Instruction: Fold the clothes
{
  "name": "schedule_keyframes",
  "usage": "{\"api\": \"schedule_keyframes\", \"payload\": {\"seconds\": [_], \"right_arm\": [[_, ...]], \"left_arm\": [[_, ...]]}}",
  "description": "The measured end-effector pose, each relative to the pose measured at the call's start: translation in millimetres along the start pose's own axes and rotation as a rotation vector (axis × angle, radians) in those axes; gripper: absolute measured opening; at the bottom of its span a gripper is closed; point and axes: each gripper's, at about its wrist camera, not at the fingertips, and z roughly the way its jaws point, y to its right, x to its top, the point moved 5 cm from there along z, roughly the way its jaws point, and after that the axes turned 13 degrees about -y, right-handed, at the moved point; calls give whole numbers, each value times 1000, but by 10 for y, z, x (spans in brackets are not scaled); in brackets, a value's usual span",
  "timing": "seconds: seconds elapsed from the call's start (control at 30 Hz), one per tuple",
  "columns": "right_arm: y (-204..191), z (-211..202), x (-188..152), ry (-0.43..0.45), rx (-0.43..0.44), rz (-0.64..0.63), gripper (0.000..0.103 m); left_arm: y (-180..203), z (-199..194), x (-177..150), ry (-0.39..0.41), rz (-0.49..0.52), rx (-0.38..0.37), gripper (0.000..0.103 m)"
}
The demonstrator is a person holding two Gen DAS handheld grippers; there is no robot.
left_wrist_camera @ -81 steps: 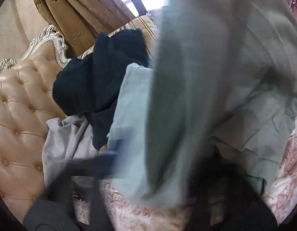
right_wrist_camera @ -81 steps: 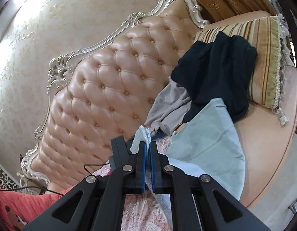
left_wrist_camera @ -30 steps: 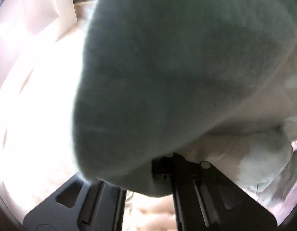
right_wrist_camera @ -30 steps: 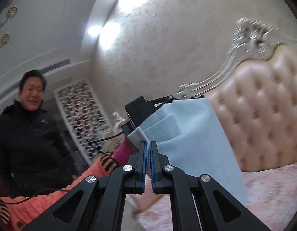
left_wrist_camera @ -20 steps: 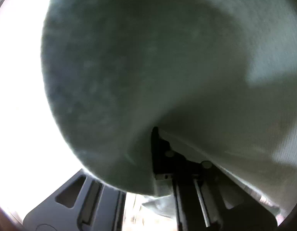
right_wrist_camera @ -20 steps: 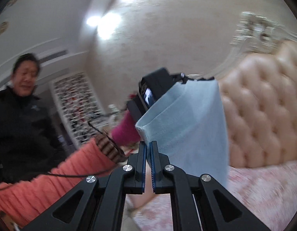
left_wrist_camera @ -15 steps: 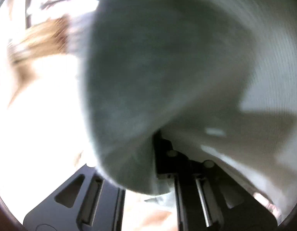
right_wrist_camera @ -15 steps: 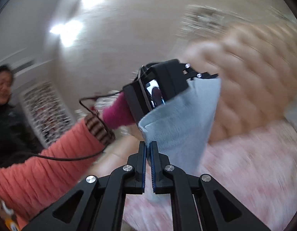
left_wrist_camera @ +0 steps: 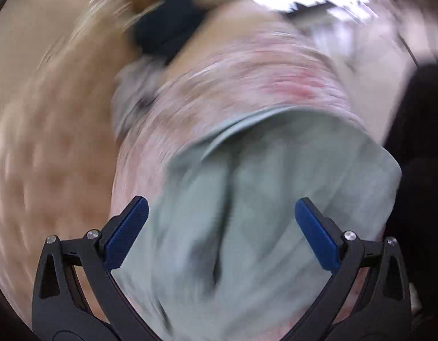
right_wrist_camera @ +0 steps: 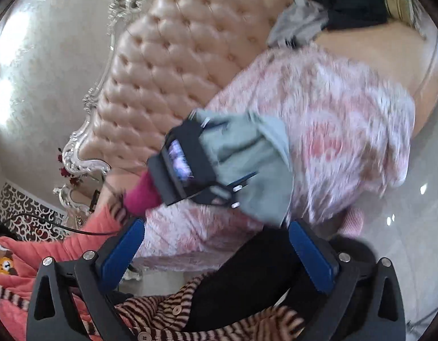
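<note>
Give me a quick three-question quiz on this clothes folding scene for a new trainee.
1. True or false: the right gripper pinches the pale garment.
2. Which covers the seat under the pale garment? A) a pink patterned cover B) a bare wooden board C) a white towel
3. Fill in: the dark garment lies at the far end, next to a ____ one.

Key
1. False. Both grippers' jaws are opening; nothing is between the right one's pads, and the left gripper only frames the cloth.
2. A
3. grey
</note>
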Motion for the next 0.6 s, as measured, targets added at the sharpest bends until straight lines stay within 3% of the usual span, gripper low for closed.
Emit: {"api": "schedule_keyframes", "payload": {"seconds": [0.1,0.17,0.27,0.33,0.37,0.43,0.53,0.6], "right_arm": [[-238,22,573,46,-124,-192,103],[-528,406,1002,-2,-323,-397,103],[-949,1467,1429,-74,-581,-757,103],[-1159,2240,1492,-101,-696,-976,103],[-1261,2624,1514,-114,-751,-1084,103],[-1400,3208,1449,-140,-758,-1221,102],[-1553,3900,1330,-181,-709,-1341,102],[-1605,4195,1284,-216,-668,-1356,102]], "left_arm": [[-422,-421,-913,28,-413,13,103],[-520,-749,-1579,51,-692,-37,103],[-623,-692,-2553,5,-1092,-123,103],[-632,-546,-3006,-39,-1296,-131,103],[-629,-500,-3178,-61,-1370,-119,103],[-656,-522,-3422,-113,-1447,-69,103],[-658,-572,-3461,-164,-1420,45,103],[-710,-660,-3441,-165,-1403,69,103]]}}
